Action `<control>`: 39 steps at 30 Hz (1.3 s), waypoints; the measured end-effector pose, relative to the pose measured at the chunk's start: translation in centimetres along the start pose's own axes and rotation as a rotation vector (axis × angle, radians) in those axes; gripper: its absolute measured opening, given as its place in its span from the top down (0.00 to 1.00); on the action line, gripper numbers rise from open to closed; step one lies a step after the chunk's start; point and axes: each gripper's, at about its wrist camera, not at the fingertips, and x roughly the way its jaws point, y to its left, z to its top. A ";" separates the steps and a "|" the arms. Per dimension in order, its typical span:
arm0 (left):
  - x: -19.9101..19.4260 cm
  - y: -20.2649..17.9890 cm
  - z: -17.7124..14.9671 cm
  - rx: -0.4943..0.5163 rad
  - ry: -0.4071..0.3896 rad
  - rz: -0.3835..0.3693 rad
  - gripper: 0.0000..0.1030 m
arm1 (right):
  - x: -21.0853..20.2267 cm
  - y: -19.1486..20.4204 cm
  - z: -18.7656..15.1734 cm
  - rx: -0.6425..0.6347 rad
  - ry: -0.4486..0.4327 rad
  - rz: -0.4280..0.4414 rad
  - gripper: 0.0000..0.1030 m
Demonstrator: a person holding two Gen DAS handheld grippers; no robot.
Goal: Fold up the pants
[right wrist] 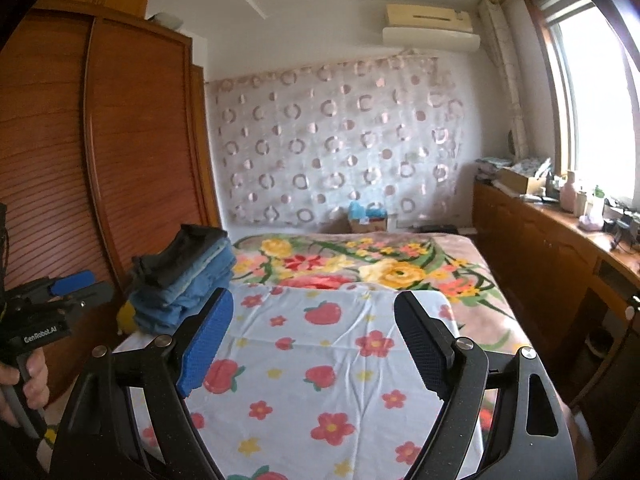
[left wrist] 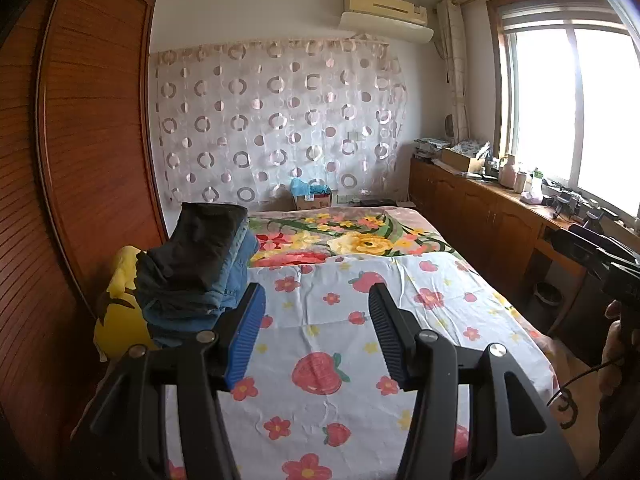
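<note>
A stack of folded pants (left wrist: pixel 196 268), dark ones on top and blue jeans below, sits at the bed's left edge; it also shows in the right wrist view (right wrist: pixel 184 280). My left gripper (left wrist: pixel 316 312) is open and empty above the strawberry sheet (left wrist: pixel 340 360), just right of the stack. My right gripper (right wrist: pixel 314 332) is open and empty over the same sheet (right wrist: pixel 320 380). The left gripper also shows at the left of the right wrist view (right wrist: pixel 74 286). The right gripper's body shows at the right edge of the left wrist view (left wrist: pixel 600 256).
A floral blanket (left wrist: pixel 352 236) covers the far half of the bed. A wooden wardrobe (left wrist: pixel 80 140) stands along the left. A yellow cushion (left wrist: pixel 120 312) lies beside the stack. A cluttered low cabinet (left wrist: pixel 500 200) runs under the window at the right. A bin (left wrist: pixel 548 296) stands by it.
</note>
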 end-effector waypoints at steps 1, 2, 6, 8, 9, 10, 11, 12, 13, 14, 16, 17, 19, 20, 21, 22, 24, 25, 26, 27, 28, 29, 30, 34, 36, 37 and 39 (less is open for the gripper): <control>-0.1 -0.1 0.0 0.003 -0.003 0.001 0.48 | -0.2 -0.1 0.0 0.001 -0.002 -0.004 0.18; -0.2 -0.2 0.0 0.006 -0.007 0.006 0.48 | -0.3 -0.1 -0.1 0.001 -0.005 -0.006 0.18; -0.4 -0.3 0.0 0.008 -0.012 0.010 0.48 | -0.6 -0.2 -0.4 0.001 -0.008 -0.014 0.18; -0.4 -0.2 -0.1 0.008 -0.010 0.009 0.48 | -0.6 -0.1 -0.4 -0.002 -0.006 -0.013 0.18; -0.4 -0.2 -0.1 0.009 -0.010 0.008 0.48 | -0.6 -0.1 -0.4 -0.003 -0.007 -0.016 0.18; -0.5 -0.2 -0.1 0.008 -0.008 0.008 0.48 | -0.6 -0.1 -0.4 -0.001 -0.008 -0.017 0.18; -0.6 -0.2 -0.1 0.007 -0.007 0.009 0.48 | -0.6 0.0 -0.5 -0.002 -0.008 -0.016 0.18; -0.6 -0.2 -0.1 0.005 -0.006 0.010 0.48 | -0.6 0.0 -0.5 -0.001 -0.008 -0.014 0.18; -0.7 -0.2 -0.1 0.004 -0.005 0.010 0.48 | -0.6 0.0 -0.5 -0.001 -0.008 -0.015 0.18; -0.7 -0.2 -0.1 0.005 -0.006 0.010 0.48 | -0.6 0.1 -0.5 -0.002 -0.008 -0.017 0.18; -0.8 -0.2 -0.1 0.004 -0.006 0.010 0.48 | -0.6 0.1 -0.5 -0.002 -0.008 -0.016 0.18; -0.7 -0.2 -0.1 0.004 -0.005 0.010 0.48 | -0.6 0.1 -0.5 -0.003 -0.008 -0.015 0.18; -0.7 -0.2 -0.1 0.005 -0.005 0.010 0.48 | -0.6 0.1 -0.5 -0.002 -0.008 -0.016 0.18; -0.7 -0.2 -0.1 0.005 -0.006 0.010 0.48 | -0.5 0.1 -0.5 -0.002 -0.008 -0.016 0.18; -0.7 -0.2 -0.1 0.004 -0.006 0.009 0.48 | -0.5 0.1 -0.6 -0.001 -0.006 -0.015 0.18; -0.7 -0.2 -0.1 0.005 -0.006 0.009 0.48 | -0.5 0.1 -0.5 -0.002 -0.006 -0.015 0.18; -0.7 -0.2 -0.1 0.004 -0.006 0.010 0.48 | -0.8 0.3 -0.7 -0.004 -0.004 -0.014 0.18; -0.7 -0.2 -0.1 0.004 -0.005 0.009 0.48 | -0.9 0.3 -0.7 -0.004 -0.004 -0.014 0.18; -0.7 -0.2 -0.1 0.005 -0.005 0.010 0.48 | -0.9 0.3 -0.7 -0.003 -0.003 -0.013 0.18; -0.7 -0.2 -0.1 0.005 -0.005 0.010 0.48 | -0.8 0.3 -0.6 -0.003 -0.003 -0.013 0.18; -0.7 -0.2 -0.1 0.005 -0.005 0.009 0.48 | -0.8 0.3 -0.6 -0.004 -0.003 -0.014 0.18; -0.7 -0.2 -0.1 0.005 -0.005 0.010 0.48 | -0.8 0.3 -0.6 -0.004 -0.004 -0.014 0.18; -0.7 -0.2 -0.1 0.004 -0.006 0.009 0.48 | -0.8 0.3 -0.6 -0.004 -0.003 -0.014 0.18; -0.7 -0.2 -0.1 0.005 -0.005 0.010 0.48 | -0.8 0.3 -0.6 -0.004 -0.003 -0.013 0.18; -0.7 -0.2 -0.1 0.005 -0.005 0.009 0.48 | -0.8 0.4 -0.6 -0.002 -0.003 -0.012 0.18; -0.7 -0.2 -0.1 0.005 -0.006 0.009 0.48 | -0.8 0.4 -0.6 -0.003 -0.003 -0.015 0.18; -0.7 -0.2 -0.1 0.004 -0.006 0.009 0.48 | -0.8 0.4 -0.6 -0.004 -0.003 -0.013 0.18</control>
